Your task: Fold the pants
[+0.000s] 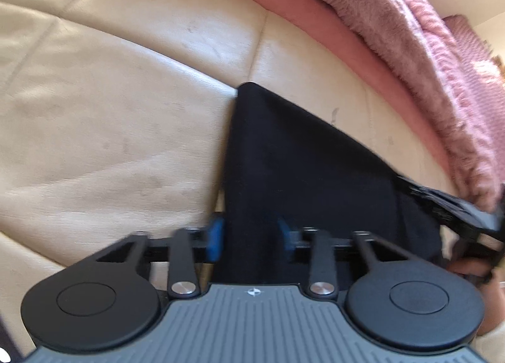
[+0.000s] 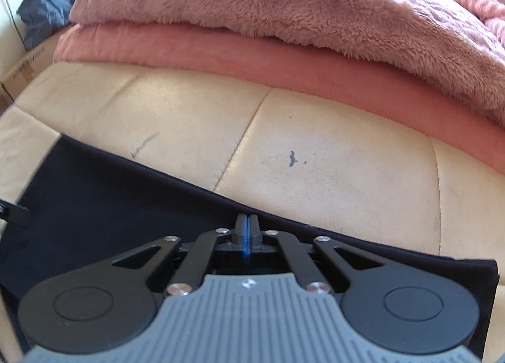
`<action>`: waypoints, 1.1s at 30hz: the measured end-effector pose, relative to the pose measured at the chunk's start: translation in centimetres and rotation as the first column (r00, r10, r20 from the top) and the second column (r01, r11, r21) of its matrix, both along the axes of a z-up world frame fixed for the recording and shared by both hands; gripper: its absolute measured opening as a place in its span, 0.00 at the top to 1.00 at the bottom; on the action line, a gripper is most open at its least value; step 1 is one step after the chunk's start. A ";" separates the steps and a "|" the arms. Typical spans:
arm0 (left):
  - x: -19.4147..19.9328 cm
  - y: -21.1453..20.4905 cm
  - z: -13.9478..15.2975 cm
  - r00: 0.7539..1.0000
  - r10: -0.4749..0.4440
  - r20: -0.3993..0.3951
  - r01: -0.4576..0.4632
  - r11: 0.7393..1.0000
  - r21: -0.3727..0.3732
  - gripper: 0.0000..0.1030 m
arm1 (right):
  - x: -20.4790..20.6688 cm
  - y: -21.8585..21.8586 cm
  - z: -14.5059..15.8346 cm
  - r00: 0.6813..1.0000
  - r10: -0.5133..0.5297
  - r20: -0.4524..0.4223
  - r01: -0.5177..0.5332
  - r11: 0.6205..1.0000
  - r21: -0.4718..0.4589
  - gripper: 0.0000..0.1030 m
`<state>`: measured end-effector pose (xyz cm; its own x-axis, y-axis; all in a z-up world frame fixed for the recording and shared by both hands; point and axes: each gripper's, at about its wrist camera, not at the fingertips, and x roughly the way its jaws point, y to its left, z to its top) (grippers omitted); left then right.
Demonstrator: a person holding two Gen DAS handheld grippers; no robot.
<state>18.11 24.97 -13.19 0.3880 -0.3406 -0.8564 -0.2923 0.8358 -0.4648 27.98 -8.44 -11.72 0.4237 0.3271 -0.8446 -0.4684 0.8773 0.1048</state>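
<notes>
The black pants (image 1: 300, 167) lie flat on a cream leather cushion, folded into a narrow shape with a corner pointing away from me. My left gripper (image 1: 251, 235) is open, its blue pads on either side of the near edge of the pants. In the right wrist view the pants (image 2: 104, 205) spread across the lower left. My right gripper (image 2: 246, 230) is shut at the far edge of the pants; I cannot tell whether fabric is pinched between its pads. The right gripper also shows at the right edge of the left wrist view (image 1: 467, 214).
The cream cushion (image 2: 331, 157) has seams and small dark marks. A fluffy pink blanket (image 2: 284, 6) on a pink sheet (image 2: 221, 53) lies just beyond. A blue-grey cloth (image 2: 47, 12) and a cardboard box (image 2: 22, 72) are at the far left.
</notes>
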 end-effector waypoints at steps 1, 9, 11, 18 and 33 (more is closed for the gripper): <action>-0.2 0.1 0.1 1.000 0.004 0.004 -0.004 1.000 0.000 0.81 | -0.6 -0.3 0.5 1.000 -0.004 -0.003 0.004 1.000 0.018 1.00; -1.4 0.4 1.6 0.995 0.045 0.084 -0.040 0.998 -0.057 0.89 | -9.2 -1.0 2.4 0.997 0.073 -0.012 -0.072 0.997 0.041 1.00; -1.5 0.2 2.5 0.993 0.047 0.104 -0.039 0.997 -0.069 0.89 | -10.5 -1.2 2.1 0.998 0.058 -0.019 -0.057 0.998 0.030 1.00; -0.7 -1.4 6.6 0.982 0.043 0.184 -0.022 0.993 -0.115 0.90 | -11.6 -1.2 0.2 0.998 0.044 -0.044 -0.043 0.999 0.011 1.00; 2.8 -14.6 17.0 0.957 -0.088 0.277 0.103 0.994 -0.042 0.93 | -11.2 -14.3 5.3 0.984 -0.159 0.078 0.157 0.987 0.037 0.93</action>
